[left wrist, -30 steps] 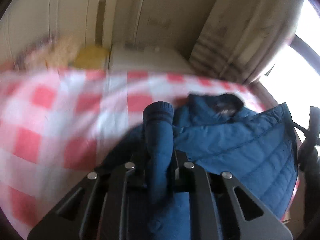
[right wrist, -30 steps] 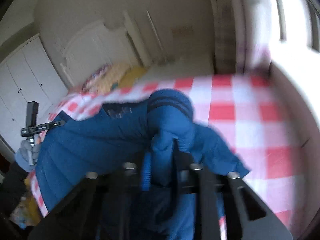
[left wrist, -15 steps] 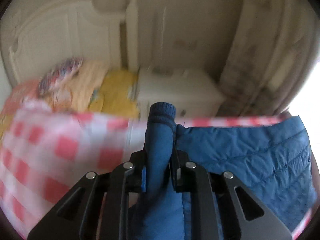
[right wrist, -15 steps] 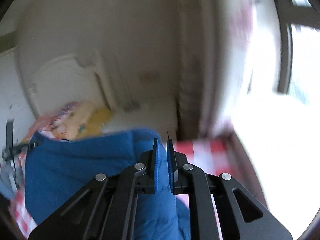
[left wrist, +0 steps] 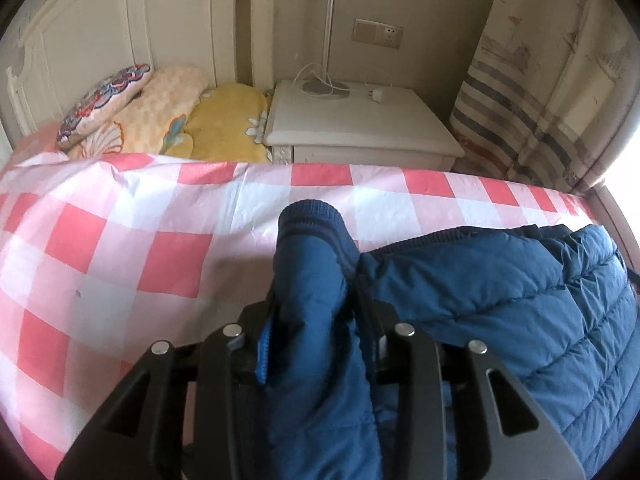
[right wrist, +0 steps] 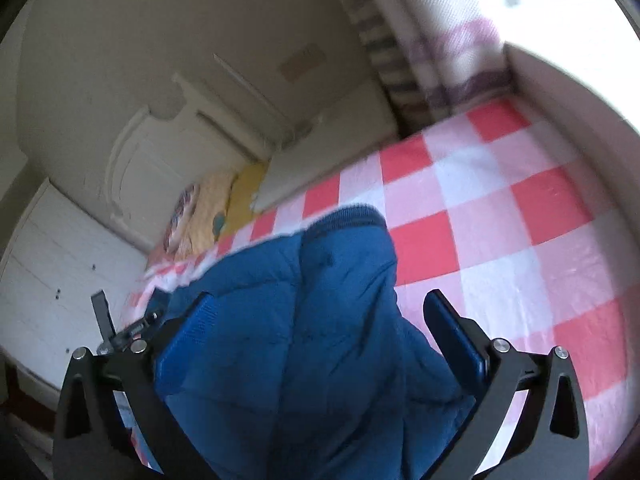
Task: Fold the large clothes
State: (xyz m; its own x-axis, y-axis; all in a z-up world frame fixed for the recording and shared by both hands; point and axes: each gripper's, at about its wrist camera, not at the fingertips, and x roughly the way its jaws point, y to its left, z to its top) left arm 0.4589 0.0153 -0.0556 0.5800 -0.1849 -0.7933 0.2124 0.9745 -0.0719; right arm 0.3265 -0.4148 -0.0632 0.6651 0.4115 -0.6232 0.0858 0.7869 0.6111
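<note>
Left wrist view. The left hand-held gripper (left wrist: 316,320) is pinching one sleeve (left wrist: 310,264) of a blue quilted jacket (left wrist: 500,300), its ribbed cuff (left wrist: 310,216) standing up beyond the fingertips. The jacket body lies to the right of the sleeve on a red-and-white checked cloth (left wrist: 120,248) that covers the bed. Beyond the cloth: three pillows or cushions, one patterned (left wrist: 104,100), one peach (left wrist: 160,108), one yellow (left wrist: 228,120); one white nightstand (left wrist: 352,124); one striped curtain (left wrist: 532,92); one wall socket plate (left wrist: 376,34).

Right wrist view. The right hand-held gripper (right wrist: 320,340) stands spread, its two blue-padded fingers (right wrist: 456,332) well apart on either side of a second sleeve or fold of the jacket (right wrist: 320,320); the fabric lies between them and is not clamped. One cuff (right wrist: 352,216) shows at the far end. The checked cloth (right wrist: 500,220) is bare to the right. A small dark device (right wrist: 104,320) shows at the left edge; what it is cannot be told.

Progress, as a judgement. The fold is at an early to middle stage: the sleeves appear to be drawn in over the body, one released, one held. Setting down the left sleeve and folding the body remain. Counts: one jacket, two hand-held grippers, one cuff per view.
</note>
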